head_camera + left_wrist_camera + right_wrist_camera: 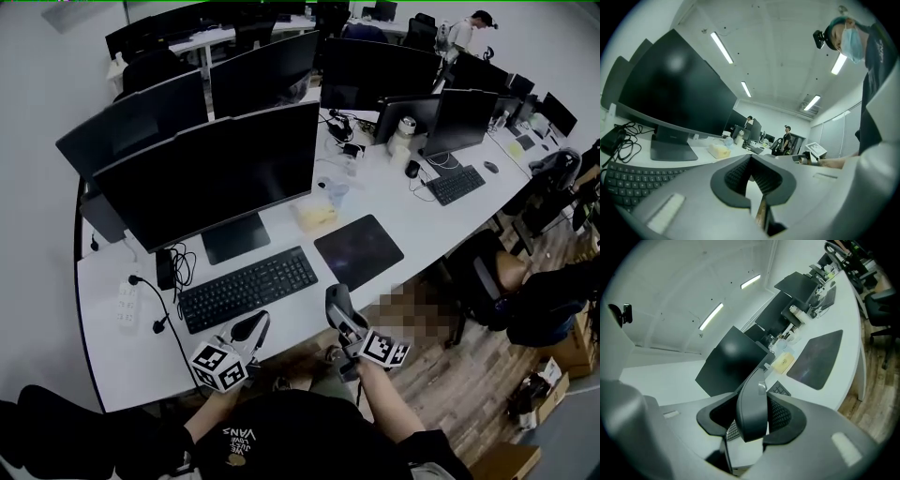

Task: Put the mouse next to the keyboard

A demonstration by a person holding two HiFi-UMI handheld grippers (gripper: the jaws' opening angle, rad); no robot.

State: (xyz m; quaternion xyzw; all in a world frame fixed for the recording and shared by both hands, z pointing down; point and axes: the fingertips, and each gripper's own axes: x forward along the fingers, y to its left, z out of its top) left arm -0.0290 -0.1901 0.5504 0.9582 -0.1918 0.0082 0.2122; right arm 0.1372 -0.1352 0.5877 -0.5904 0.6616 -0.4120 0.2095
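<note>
Grey mouse [751,401] in right gripper [343,317], at desk edge [302,321]

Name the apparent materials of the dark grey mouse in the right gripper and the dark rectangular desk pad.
Dark grey mouse: likely moulded plastic, smooth satin shell with soft highlights. Dark rectangular desk pad: probably cloth-faced; thin, flat, matte, faintly mottled.

White desks [427,223], dark monitors [216,173], wooden floor [469,380], strip lights [721,47], perhaps window blinds [834,133].
</note>
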